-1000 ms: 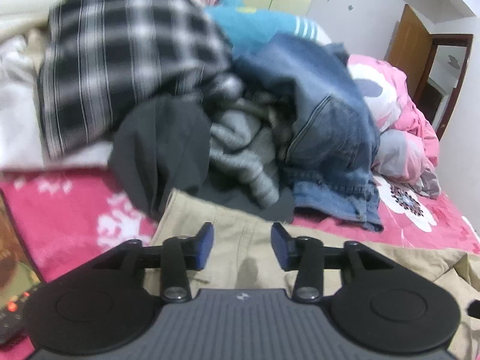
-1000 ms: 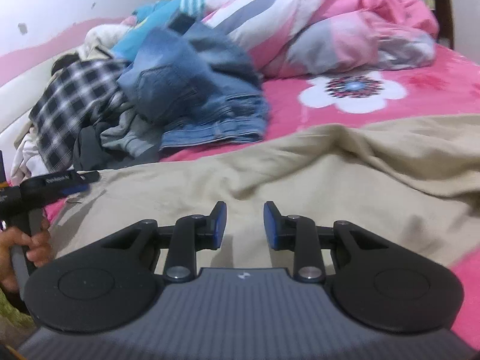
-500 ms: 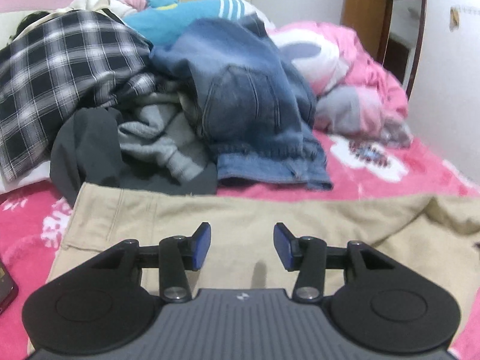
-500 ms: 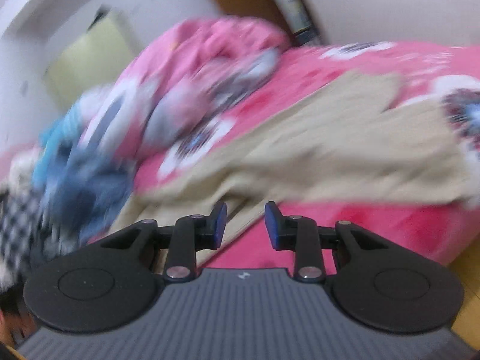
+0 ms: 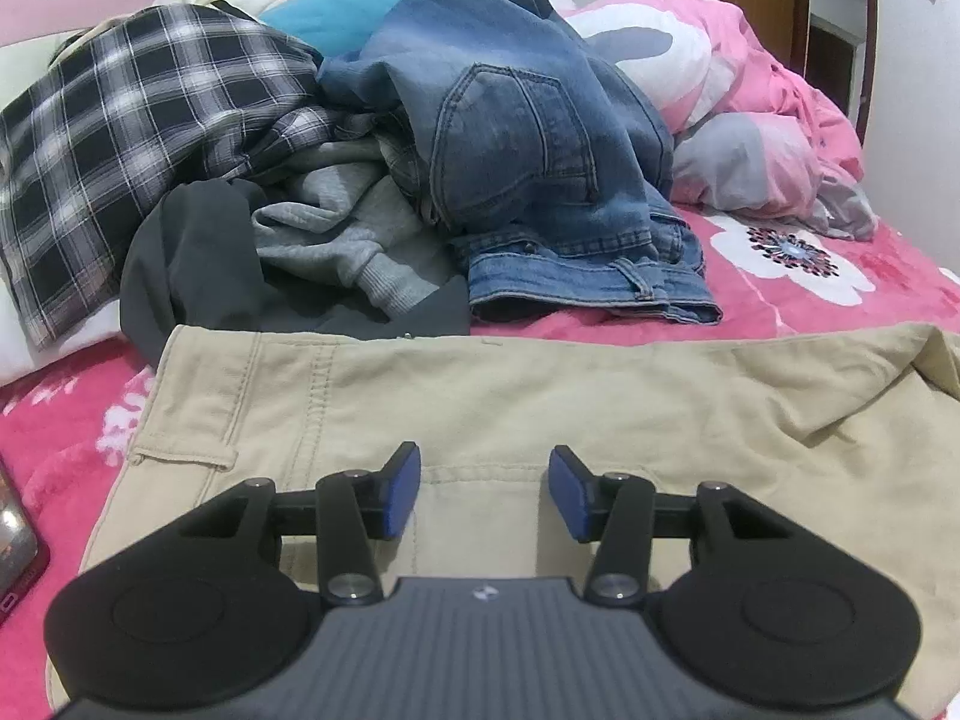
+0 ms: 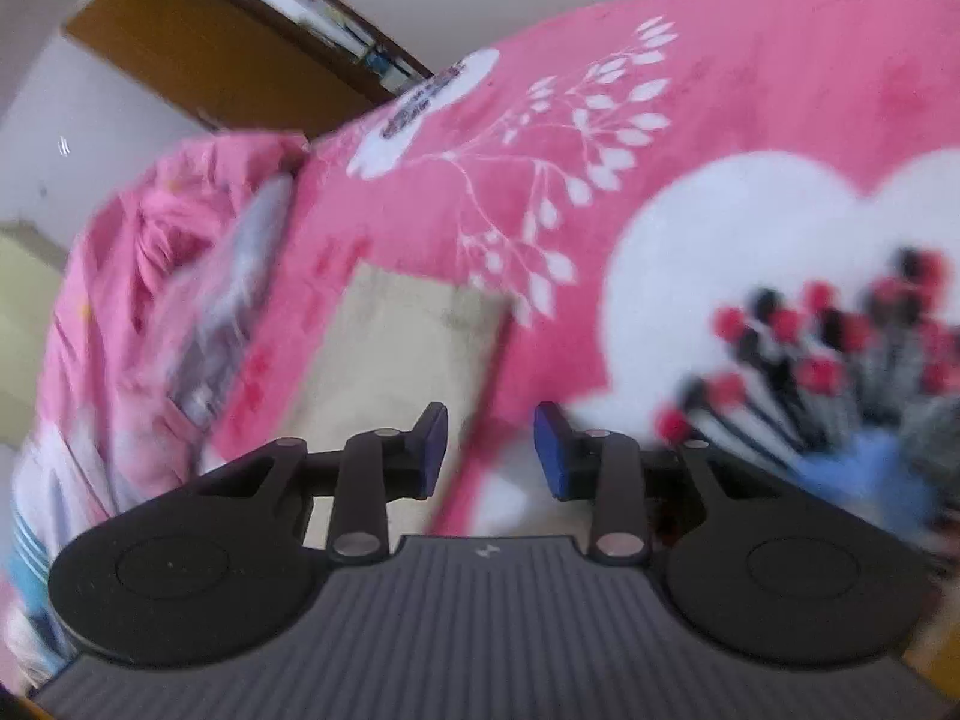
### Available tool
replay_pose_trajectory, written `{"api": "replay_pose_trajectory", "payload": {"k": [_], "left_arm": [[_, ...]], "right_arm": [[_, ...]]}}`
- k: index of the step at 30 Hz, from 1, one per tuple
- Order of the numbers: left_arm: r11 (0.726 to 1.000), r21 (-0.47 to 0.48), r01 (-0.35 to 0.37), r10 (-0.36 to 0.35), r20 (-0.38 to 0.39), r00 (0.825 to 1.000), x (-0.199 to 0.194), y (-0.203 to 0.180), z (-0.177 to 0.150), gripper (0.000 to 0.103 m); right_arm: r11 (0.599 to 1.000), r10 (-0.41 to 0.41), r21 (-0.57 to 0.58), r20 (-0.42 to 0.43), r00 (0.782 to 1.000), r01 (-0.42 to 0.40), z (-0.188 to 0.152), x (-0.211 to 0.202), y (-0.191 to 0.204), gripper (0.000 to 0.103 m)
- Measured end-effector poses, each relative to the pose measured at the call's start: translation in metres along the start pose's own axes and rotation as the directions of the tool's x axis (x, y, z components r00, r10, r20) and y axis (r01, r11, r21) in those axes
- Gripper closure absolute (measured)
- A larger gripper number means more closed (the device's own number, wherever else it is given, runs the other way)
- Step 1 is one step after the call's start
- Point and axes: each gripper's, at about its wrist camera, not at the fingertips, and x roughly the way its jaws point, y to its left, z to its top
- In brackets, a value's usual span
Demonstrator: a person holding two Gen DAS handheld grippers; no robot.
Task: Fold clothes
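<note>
Khaki trousers lie spread across the pink floral bed cover, waistband end to the left. My left gripper is open and empty, just above the trousers near the waistband. In the blurred right wrist view a trouser-leg end lies on the bed cover. My right gripper is open and empty, just above the hem's near corner.
Behind the trousers is a pile: plaid shirt, dark garment, grey sweater, blue jeans. A pink quilt is bunched at the back right. A phone lies at the left edge.
My left gripper swung right and settled over the trousers' waistband area. My right gripper swept fast to the right along the trousers to the leg end. Both stayed open.
</note>
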Motion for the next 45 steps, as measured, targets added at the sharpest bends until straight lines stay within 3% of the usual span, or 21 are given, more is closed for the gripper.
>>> {"api": "replay_pose_trajectory", "payload": {"k": [3, 5, 6, 9, 15, 22, 26, 30, 35, 38, 39, 41, 42, 45], "left_arm": [[1.0, -0.001, -0.011, 0.011, -0.002, 1.0, 0.001, -0.002, 0.001, 0.052], [1.0, -0.003, -0.018, 0.018, -0.002, 1.0, 0.002, -0.003, 0.001, 0.052], [1.0, -0.003, -0.021, 0.021, -0.002, 1.0, 0.002, -0.003, 0.001, 0.052], [1.0, -0.006, -0.03, 0.03, -0.001, 1.0, 0.002, -0.004, 0.002, 0.052], [0.999, -0.015, -0.033, 0.033, -0.008, 0.999, 0.002, -0.002, 0.004, 0.053], [0.999, -0.002, -0.033, 0.033, -0.002, 0.999, 0.005, 0.001, 0.002, 0.053], [0.999, 0.009, -0.036, 0.036, 0.003, 0.999, 0.006, 0.001, 0.002, 0.052], [0.999, 0.013, -0.036, 0.036, 0.006, 0.999, 0.008, 0.002, 0.002, 0.051], [0.999, 0.012, -0.037, 0.037, 0.01, 0.999, 0.009, 0.002, 0.001, 0.05], [0.999, 0.015, -0.041, 0.041, 0.01, 0.999, 0.009, 0.001, 0.002, 0.05], [0.999, 0.015, -0.043, 0.042, 0.01, 0.999, 0.009, 0.001, 0.002, 0.05], [0.999, 0.016, -0.046, 0.046, 0.009, 0.999, 0.009, 0.0, 0.002, 0.049], [0.999, 0.02, -0.048, 0.048, 0.009, 0.999, 0.009, 0.0, 0.002, 0.049], [0.998, 0.032, -0.055, 0.055, 0.013, 0.998, 0.008, -0.002, 0.0, 0.049]], "right_arm": [[0.998, 0.053, 0.018, -0.03, 0.998, -0.052, 0.006, 0.023, 0.003, 0.073], [0.998, 0.068, 0.017, -0.039, 0.997, -0.067, 0.005, 0.032, 0.004, 0.089], [0.997, 0.071, 0.006, -0.018, 0.997, -0.071, 0.005, 0.029, 0.005, 0.098], [0.996, 0.082, -0.031, 0.052, 0.995, -0.081, 0.005, 0.014, 0.011, 0.101], [0.992, 0.088, -0.105, 0.168, 0.982, -0.071, 0.004, -0.032, 0.017, 0.102], [1.0, -0.024, -0.002, 0.151, 0.988, 0.025, 0.003, -0.017, -0.035, 0.102], [1.0, -0.014, 0.013, 0.157, 0.987, 0.013, 0.003, -0.02, -0.032, 0.101], [0.999, 0.038, 0.023, 0.177, 0.984, -0.043, 0.008, -0.046, -0.029, 0.087], [0.973, 0.056, -0.231, 0.271, 0.961, 0.008, -0.021, -0.114, 0.002, 0.081], [0.902, 0.122, -0.431, 0.266, 0.956, 0.005, -0.063, -0.147, 0.018, 0.081], [0.85, 0.126, -0.526, 0.245, 0.961, 0.022, -0.083, -0.151, 0.025, 0.081], [0.711, 0.123, -0.701, 0.199, 0.972, 0.053, -0.125, -0.157, 0.04, 0.081], [0.608, 0.113, -0.791, 0.174, 0.978, 0.07, -0.15, -0.157, 0.047, 0.08], [0.389, 0.059, -0.917, 0.125, 0.99, 0.093, -0.201, -0.14, 0.057, 0.078]]}}
